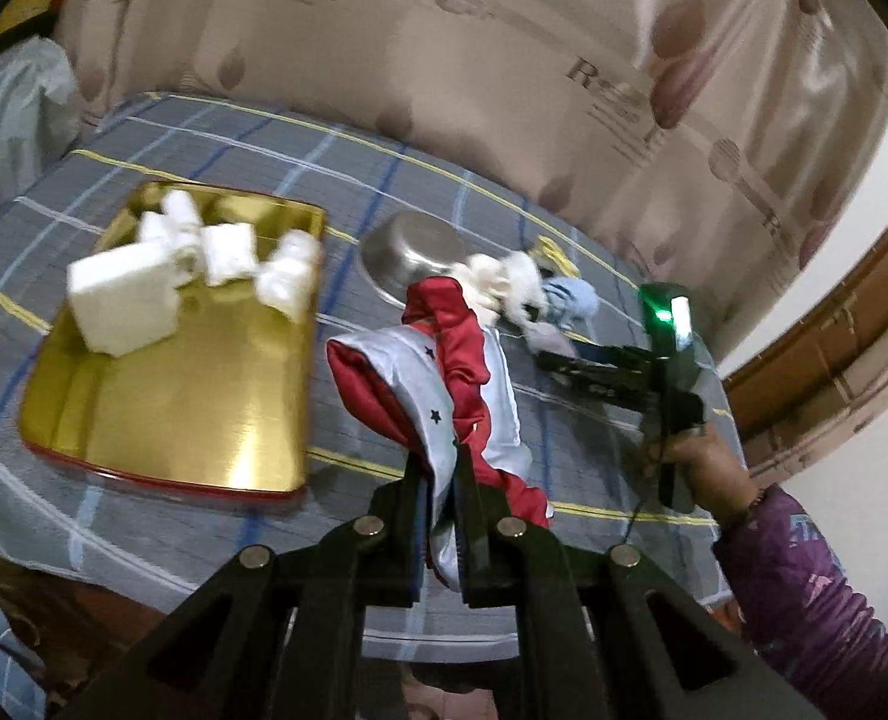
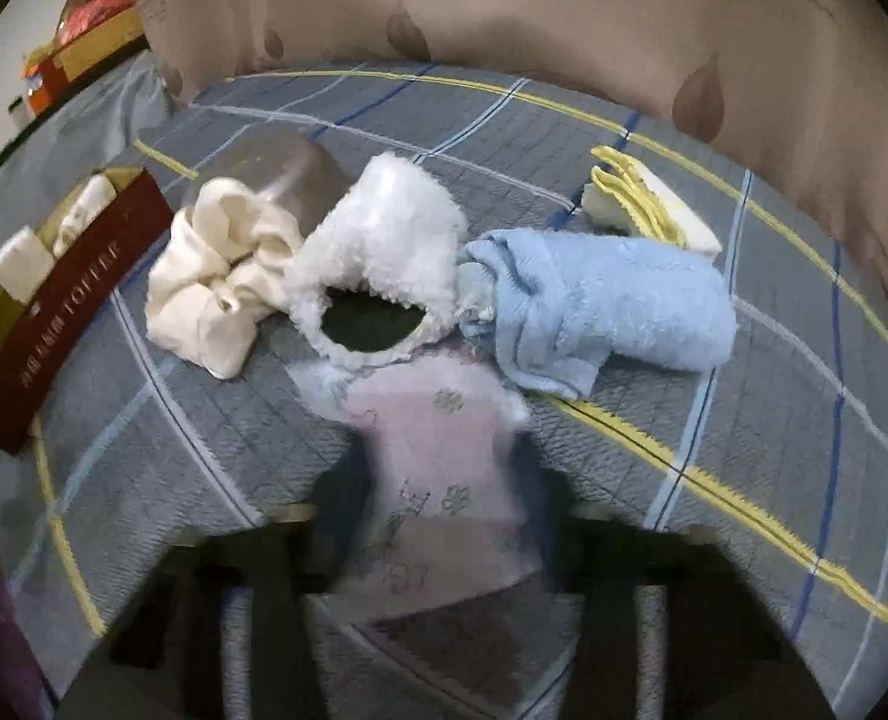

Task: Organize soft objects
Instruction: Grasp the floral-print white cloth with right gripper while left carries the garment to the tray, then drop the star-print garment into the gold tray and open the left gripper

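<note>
The left gripper [image 1: 441, 480] is clamped on the red-and-white cloth [image 1: 444, 372], whose trailing end could snag. The right gripper [image 2: 438, 516] looks closed on the pink cloth [image 2: 438, 450]; blur hides how securely, so it may slip.

Black tool [image 1: 441, 480] (silver bolts), purple sleeve [image 1: 816, 588].

bare bedspread [image 1: 174, 540] before gold tin [image 1: 174, 390], soft pile [image 2: 384, 252] crowding bowl [image 1: 414, 252]

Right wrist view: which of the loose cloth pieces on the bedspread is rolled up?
The light blue terry towel, lying right of the fluffy white fleece piece. It forms a thick roll; the cream satin cloth is bunched, and the pink patterned cloth lies flat.
</note>
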A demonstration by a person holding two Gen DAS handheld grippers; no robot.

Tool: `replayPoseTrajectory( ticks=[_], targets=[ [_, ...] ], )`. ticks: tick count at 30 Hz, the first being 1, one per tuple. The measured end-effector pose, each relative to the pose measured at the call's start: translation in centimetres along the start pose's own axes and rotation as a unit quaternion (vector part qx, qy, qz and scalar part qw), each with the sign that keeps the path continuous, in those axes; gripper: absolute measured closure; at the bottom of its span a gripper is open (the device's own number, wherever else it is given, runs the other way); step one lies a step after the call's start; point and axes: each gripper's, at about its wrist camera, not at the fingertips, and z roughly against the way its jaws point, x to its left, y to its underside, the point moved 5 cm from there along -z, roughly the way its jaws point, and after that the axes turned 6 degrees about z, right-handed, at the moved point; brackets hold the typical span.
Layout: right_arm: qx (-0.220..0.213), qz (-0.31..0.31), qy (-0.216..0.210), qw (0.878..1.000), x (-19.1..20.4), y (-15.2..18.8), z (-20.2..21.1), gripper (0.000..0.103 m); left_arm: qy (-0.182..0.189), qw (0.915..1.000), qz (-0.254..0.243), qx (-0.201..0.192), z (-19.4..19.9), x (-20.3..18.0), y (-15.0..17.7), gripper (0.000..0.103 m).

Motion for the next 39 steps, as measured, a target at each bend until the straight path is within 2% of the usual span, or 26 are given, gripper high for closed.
replayPoseTrajectory(
  ticks=[2,5,11,16,20,25,27,28,30,33,35,39],
  targets=[
    [-0.002,0.009,0.015,1.000,0.7,0.4,0.7,0.086,-0.012,0.9999,0.006,-0.007,0.6,1.1,-0.2,0.096],
    [-0.017,0.019,0.016,1.000,2.6,1.9,2.3,0.087,-0.028,0.9993,0.011,-0.022,1.7,2.5,-0.6,0.096],
    [-0.094,-0.025,-0.024,0.995,6.6,5.5,8.6,0.087,-0.081,0.9956,0.005,-0.047,3.9,6.2,-1.2,0.095],
    [-0.131,-0.064,-0.055,0.988,9.3,6.9,11.8,0.087,-0.109,0.9920,-0.013,-0.063,4.2,8.1,-3.0,0.095],
    [-0.139,-0.076,-0.067,0.985,10.8,6.9,12.4,0.087,-0.127,0.9879,-0.062,-0.065,2.3,8.2,-5.3,0.094],
    [-0.143,-0.070,-0.069,0.985,11.9,6.3,13.2,0.087,-0.143,0.9845,-0.088,-0.049,-1.9,9.2,-7.5,0.094],
    [-0.145,-0.065,-0.072,0.985,12.3,6.0,13.4,0.087,-0.142,0.9840,-0.098,-0.043,-3.5,9.4,-8.0,0.085],
    [-0.146,-0.060,-0.072,0.985,12.7,5.8,13.5,0.087,-0.152,0.9822,-0.103,-0.041,-4.2,9.5,-8.2,0.083],
    [-0.149,-0.055,-0.075,0.984,13.1,5.3,13.7,0.087,-0.172,0.9782,-0.109,-0.042,-4.9,9.7,-8.3,0.071],
    [-0.154,-0.049,-0.084,0.983,14.0,4.6,13.9,0.087,-0.213,0.9672,-0.121,-0.069,-4.9,10.1,-8.6,0.061],
    [-0.159,-0.045,-0.100,0.981,14.8,3.8,14.0,0.087,-0.220,0.9652,-0.119,-0.076,-4.3,10.3,-8.7,0.060],
    [-0.168,-0.027,-0.133,0.976,17.2,1.8,14.3,0.087,-0.196,0.9714,-0.085,-0.104,-1.3,10.6,-9.0,0.060]
  ],
)
